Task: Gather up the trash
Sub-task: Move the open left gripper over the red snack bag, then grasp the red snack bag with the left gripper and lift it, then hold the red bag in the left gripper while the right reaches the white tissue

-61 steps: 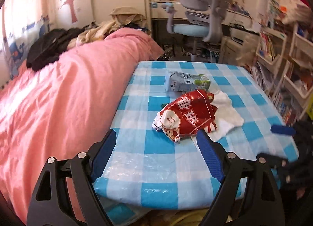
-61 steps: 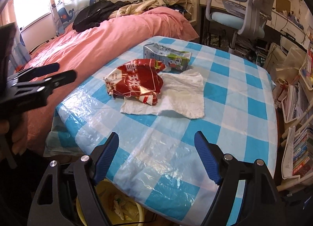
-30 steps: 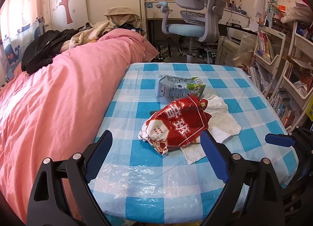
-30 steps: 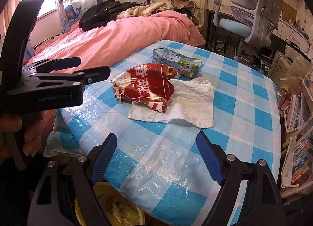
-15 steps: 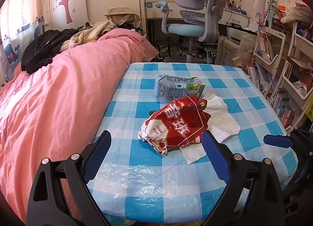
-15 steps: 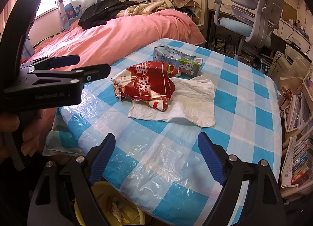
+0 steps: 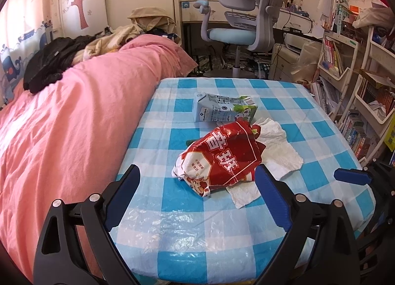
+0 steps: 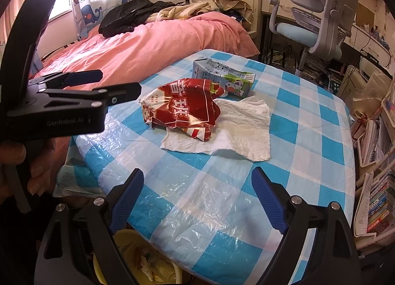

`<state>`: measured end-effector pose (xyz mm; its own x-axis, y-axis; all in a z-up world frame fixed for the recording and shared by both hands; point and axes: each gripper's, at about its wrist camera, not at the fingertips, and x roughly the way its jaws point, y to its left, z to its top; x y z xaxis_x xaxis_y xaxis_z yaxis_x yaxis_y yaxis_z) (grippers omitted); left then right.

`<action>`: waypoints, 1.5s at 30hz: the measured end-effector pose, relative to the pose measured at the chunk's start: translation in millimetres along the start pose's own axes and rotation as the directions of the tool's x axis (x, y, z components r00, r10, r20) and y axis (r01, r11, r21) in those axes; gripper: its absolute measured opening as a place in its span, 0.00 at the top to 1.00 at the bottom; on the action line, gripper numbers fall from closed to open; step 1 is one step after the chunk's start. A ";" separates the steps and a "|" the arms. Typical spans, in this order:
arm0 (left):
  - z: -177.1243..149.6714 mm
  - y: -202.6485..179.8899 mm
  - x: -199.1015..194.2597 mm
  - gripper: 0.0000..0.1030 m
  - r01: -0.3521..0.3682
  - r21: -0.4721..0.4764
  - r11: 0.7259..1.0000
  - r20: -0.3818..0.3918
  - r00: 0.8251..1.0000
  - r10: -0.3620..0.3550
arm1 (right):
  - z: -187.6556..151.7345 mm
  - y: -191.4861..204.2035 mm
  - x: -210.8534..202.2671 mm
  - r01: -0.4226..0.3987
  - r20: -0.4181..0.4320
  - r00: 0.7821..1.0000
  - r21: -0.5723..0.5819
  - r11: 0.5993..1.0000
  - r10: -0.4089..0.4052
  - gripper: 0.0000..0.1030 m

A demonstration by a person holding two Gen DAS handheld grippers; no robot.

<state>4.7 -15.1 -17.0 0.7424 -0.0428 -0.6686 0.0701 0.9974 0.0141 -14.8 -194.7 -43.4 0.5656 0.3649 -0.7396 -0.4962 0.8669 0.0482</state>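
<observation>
The left hand-held gripper (image 7: 197, 194) is built from a matte black plastic frame with triangular cut-outs, two diverging arms and round silver screw heads, and each finger is lined with a ribbed blue pad (image 7: 124, 192). The right hand-held gripper (image 8: 196, 194) is made to the same pattern, black with blue pads (image 8: 267, 198) and silver screws. On the side of the left unit, as seen from the right wrist view, grey "GenRobot.AI" lettering is printed, and a person's fingers (image 8: 37, 173) are wrapped around its black handle.
</observation>
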 end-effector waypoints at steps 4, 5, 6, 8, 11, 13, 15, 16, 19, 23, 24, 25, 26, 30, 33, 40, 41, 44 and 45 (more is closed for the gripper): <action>7.9 0.2 13.7 0.12 0.076 0.026 0.997 -0.043 0.996 -0.075 | 1.1 -3.7 -1.4 0.003 0.006 1.000 0.009 1.000 -0.003 0.17; 10.6 -3.4 18.1 0.12 0.076 0.065 0.995 -0.044 0.996 -0.073 | 1.2 -5.0 -1.5 0.002 0.006 1.000 0.012 1.000 -0.003 0.17; 12.1 -5.8 21.2 0.12 0.078 0.090 0.993 -0.046 0.996 -0.074 | 1.1 -5.9 -1.3 0.003 0.006 1.000 0.014 1.000 -0.003 0.16; 15.6 -11.4 30.4 0.12 0.079 0.151 0.985 -0.058 0.996 -0.071 | 1.0 -7.6 -0.1 0.005 0.002 1.000 0.015 1.000 -0.005 0.16; 20.7 -14.3 44.9 0.12 0.076 0.191 0.979 -0.075 0.995 -0.063 | 1.6 -8.7 2.4 0.008 -0.005 1.000 0.014 1.000 -0.008 0.16; 23.4 -15.5 56.1 0.12 0.081 0.202 0.976 -0.092 0.994 -0.064 | 2.8 -8.3 3.4 0.007 -0.005 1.000 0.010 1.000 -0.007 0.16; 24.9 -17.8 66.9 0.12 0.074 0.236 0.969 -0.108 0.993 -0.050 | 4.0 -7.2 4.7 0.002 -0.004 1.000 0.006 1.000 -0.002 0.16; 25.2 -19.2 71.7 0.12 0.064 0.250 0.966 -0.111 0.993 -0.037 | 4.6 -6.5 5.4 0.000 -0.004 1.000 0.004 1.000 0.000 0.16; 26.5 -19.8 82.7 0.12 0.063 0.255 0.965 -0.122 0.992 -0.033 | 5.6 -3.5 9.7 -0.007 -0.013 1.000 -0.005 1.000 0.007 0.16; 27.8 -23.4 94.5 0.12 0.060 0.275 0.960 -0.127 0.992 -0.026 | 5.4 0.9 15.2 -0.013 -0.027 1.000 -0.019 1.000 0.012 0.16; 27.5 -24.5 97.2 0.13 0.060 0.283 0.957 -0.131 0.991 -0.024 | 5.4 1.3 16.3 -0.014 -0.030 0.999 -0.021 1.000 0.013 0.16; 27.3 -24.5 98.8 0.15 0.065 0.285 0.956 -0.136 0.990 -0.026 | 5.4 1.7 17.6 -0.014 -0.033 0.999 -0.023 1.000 0.013 0.16; 27.3 -24.7 101.3 0.29 0.082 0.284 0.955 -0.151 0.988 -0.040 | 5.3 2.1 19.0 -0.014 -0.036 0.999 -0.025 1.000 0.013 0.16; 25.3 -26.4 104.8 0.71 0.137 0.291 0.947 -0.210 0.975 -0.076 | 5.5 3.3 21.5 -0.012 -0.043 0.999 -0.025 1.000 0.011 0.17; 28.6 -27.5 94.8 0.84 0.180 0.297 0.938 -0.230 0.967 -0.113 | 7.0 3.9 23.3 -0.002 -0.045 0.999 -0.027 1.000 0.001 0.16; 43.6 -11.4 59.7 0.90 0.253 0.200 0.947 -0.199 0.956 -0.213 | 11.4 -2.2 22.6 0.034 -0.033 0.999 -0.006 0.999 -0.034 0.16; 47.9 -1.8 52.6 0.90 0.262 0.159 0.952 -0.183 0.955 -0.233 | 12.4 -4.0 22.9 0.041 -0.032 0.999 -0.003 0.999 -0.041 0.16; 57.4 21.2 34.3 0.90 0.268 0.071 0.961 -0.127 0.958 -0.258 | 17.2 -8.7 25.4 0.052 -0.026 0.998 0.011 0.999 -0.052 0.16; 61.1 32.1 26.4 0.90 0.255 0.034 0.966 -0.098 0.963 -0.251 | 20.0 -10.4 27.9 0.053 -0.026 0.998 0.017 0.998 -0.052 0.16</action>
<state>67.2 12.3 11.2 0.6318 -0.2860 -0.7205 0.2797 0.9509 -0.1322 19.3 -186.7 -51.1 0.5736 0.3102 -0.7581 -0.4547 0.8904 0.0203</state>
